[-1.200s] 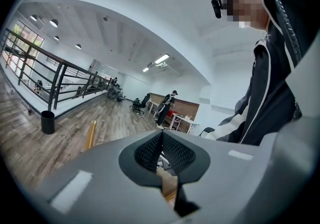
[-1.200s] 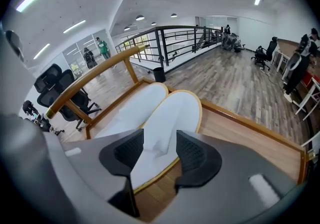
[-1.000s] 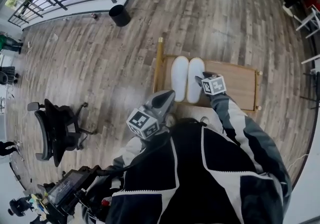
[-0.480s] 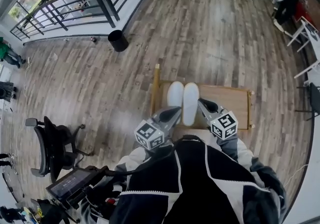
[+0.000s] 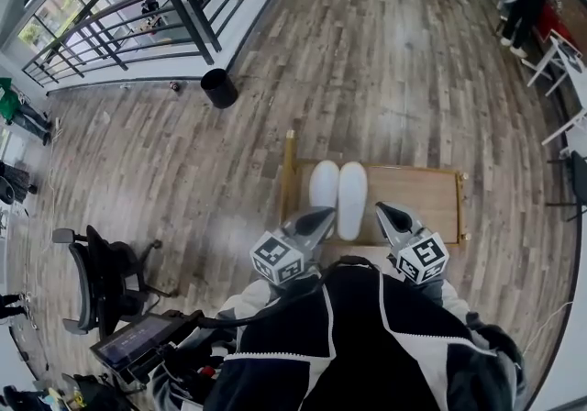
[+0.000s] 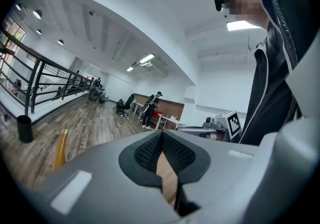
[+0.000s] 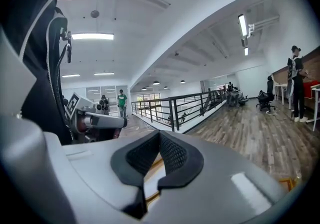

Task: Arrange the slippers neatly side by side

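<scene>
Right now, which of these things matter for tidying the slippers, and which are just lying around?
For the job: left slipper, right slipper, wooden stand under them, left gripper, right gripper, both shut and empty.
Just lying about: black bin, office chair.

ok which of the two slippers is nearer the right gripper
The right-hand slipper, beside the bare stretch of wooden table; the other slipper lies along the table's left edge, nearer the left gripper.

Low wooden table [image 5: 413,203]; two white slippers [image 5: 352,198] lie side by side.
</scene>
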`<action>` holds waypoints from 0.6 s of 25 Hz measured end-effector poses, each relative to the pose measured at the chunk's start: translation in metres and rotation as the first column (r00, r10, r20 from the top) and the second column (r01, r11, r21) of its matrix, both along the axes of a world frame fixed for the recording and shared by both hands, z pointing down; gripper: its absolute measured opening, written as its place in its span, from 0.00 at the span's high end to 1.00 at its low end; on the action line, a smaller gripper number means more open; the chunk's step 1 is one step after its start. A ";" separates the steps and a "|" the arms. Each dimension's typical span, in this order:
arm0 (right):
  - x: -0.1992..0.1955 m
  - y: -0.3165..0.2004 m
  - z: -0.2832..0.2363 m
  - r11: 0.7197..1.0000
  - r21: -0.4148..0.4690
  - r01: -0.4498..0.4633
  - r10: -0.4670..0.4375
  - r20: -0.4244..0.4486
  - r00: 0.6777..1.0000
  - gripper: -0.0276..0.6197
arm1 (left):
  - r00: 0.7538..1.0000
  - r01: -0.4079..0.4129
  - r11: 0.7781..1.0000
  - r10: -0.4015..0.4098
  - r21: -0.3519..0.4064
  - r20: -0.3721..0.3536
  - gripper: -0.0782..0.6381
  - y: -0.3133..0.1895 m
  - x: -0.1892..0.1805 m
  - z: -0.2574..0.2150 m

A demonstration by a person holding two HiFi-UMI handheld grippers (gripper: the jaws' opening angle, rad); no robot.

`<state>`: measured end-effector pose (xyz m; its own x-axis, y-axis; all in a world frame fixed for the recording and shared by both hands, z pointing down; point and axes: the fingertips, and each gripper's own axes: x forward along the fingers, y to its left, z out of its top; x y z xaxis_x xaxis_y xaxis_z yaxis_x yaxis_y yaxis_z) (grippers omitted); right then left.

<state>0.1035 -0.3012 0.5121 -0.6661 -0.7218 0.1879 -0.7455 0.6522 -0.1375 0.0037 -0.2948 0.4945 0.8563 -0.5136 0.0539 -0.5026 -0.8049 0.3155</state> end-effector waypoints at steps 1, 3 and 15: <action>-0.001 0.000 -0.002 1.000 0.003 0.001 -0.001 0.002 1.000 0.95 | 1.000 -0.002 1.000 0.002 0.000 0.001 0.87 0.001 -0.001 -0.001; -0.003 -0.002 -0.003 1.000 0.003 0.004 -0.004 0.008 1.000 0.95 | 1.000 -0.004 1.000 0.004 0.000 0.004 0.87 0.001 -0.001 -0.002; -0.008 -0.004 0.004 0.999 -0.018 0.039 -0.039 0.022 0.999 0.95 | 1.000 0.020 1.000 -0.020 -0.001 0.012 0.87 0.001 -0.005 0.004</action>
<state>0.0951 -0.3057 0.5162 -0.6977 -0.6918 0.1862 -0.7163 0.6778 -0.1656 -0.0014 -0.2936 0.4982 0.8452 -0.5305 0.0644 -0.5222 -0.7943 0.3105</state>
